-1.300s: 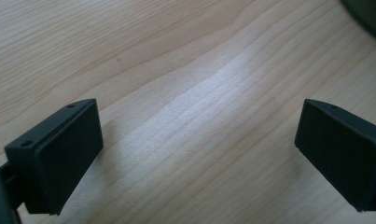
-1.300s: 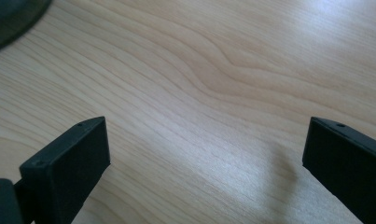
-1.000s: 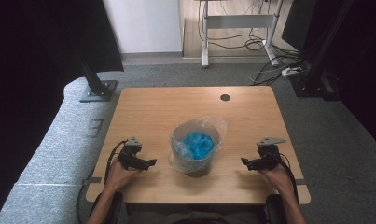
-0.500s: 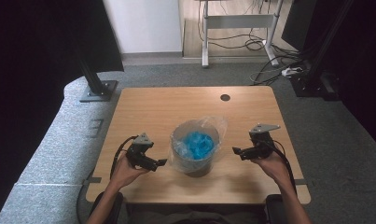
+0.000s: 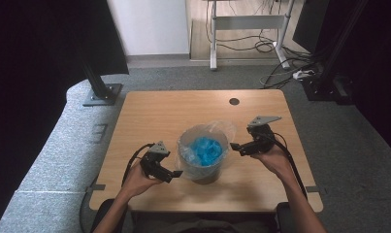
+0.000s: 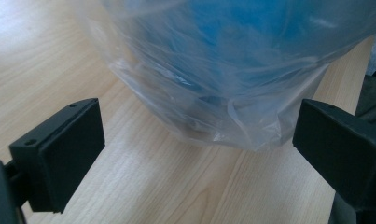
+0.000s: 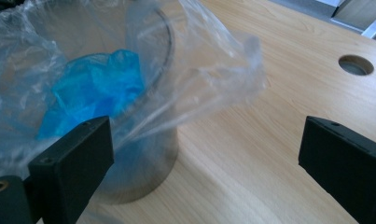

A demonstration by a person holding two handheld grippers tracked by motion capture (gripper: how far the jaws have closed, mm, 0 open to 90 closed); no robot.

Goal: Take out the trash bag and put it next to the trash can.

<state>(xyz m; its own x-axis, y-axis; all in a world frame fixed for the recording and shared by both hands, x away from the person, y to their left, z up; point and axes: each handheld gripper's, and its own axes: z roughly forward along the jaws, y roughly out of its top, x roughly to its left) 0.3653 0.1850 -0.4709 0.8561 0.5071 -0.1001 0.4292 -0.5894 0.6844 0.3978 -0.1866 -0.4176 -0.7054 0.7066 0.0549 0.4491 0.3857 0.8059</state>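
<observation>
Both my tongs, left [image 5: 176, 173] & right [image 5: 235, 146], spread wide either side of the bin [image 5: 203, 165] to grab its bag [image 5: 217, 130] edges.

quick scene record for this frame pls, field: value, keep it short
surface: wooden table, round cable hole near far edge
container: small round bin near table centre
liner: clear plastic bag draped over the bin rim, loose flap on one side
contents: crumpled blue material inside the bag
left tongs: open, at the bin's lower side, bag between the jaws but not touched
right tongs: open, near the bin's rim, beside the loose flap
held: nothing by either
</observation>
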